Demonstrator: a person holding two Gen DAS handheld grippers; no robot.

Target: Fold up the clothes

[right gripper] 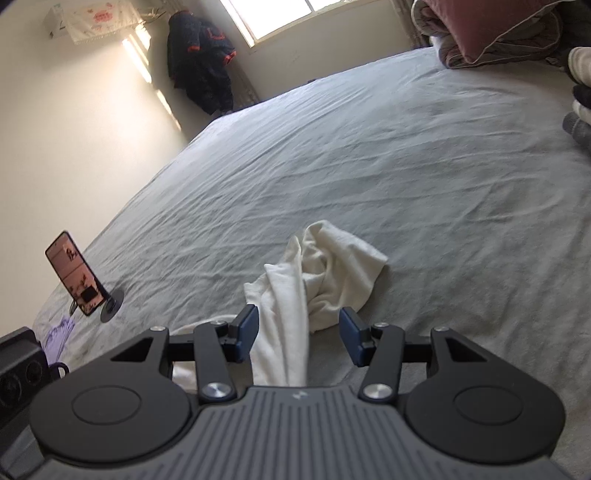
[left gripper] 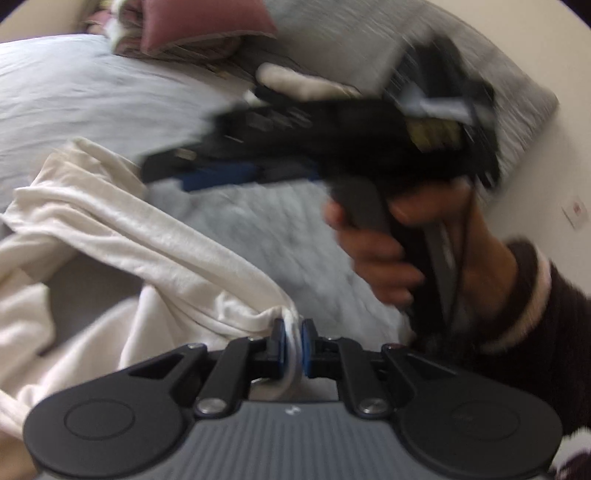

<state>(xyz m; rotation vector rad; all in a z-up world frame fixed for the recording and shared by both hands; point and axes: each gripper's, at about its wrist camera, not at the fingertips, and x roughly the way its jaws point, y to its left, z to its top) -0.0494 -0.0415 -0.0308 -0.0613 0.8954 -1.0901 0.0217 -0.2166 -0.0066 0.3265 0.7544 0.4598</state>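
Observation:
A cream-white garment (left gripper: 129, 229) lies bunched on the grey bed sheet (left gripper: 74, 96). My left gripper (left gripper: 291, 339) is shut on a gathered fold of it, and the cloth stretches taut away to the left. In the left wrist view a hand (left gripper: 376, 254) holds my right gripper (left gripper: 170, 173), blurred, above the sheet just beyond the garment. In the right wrist view my right gripper (right gripper: 299, 325) stands open. A strip of the same garment (right gripper: 325, 266) runs between its blue pads (right gripper: 247, 325) without being pressed.
A phone on a round stand (right gripper: 75, 273) sits at the bed's left edge, near a purple cloth (right gripper: 59, 332) and a black box (right gripper: 18, 365). Pillows and bedding (right gripper: 491, 33) are heaped at the far right, with stacked clothes (right gripper: 580, 92) beside them. A dark jacket (right gripper: 199, 59) hangs by the window.

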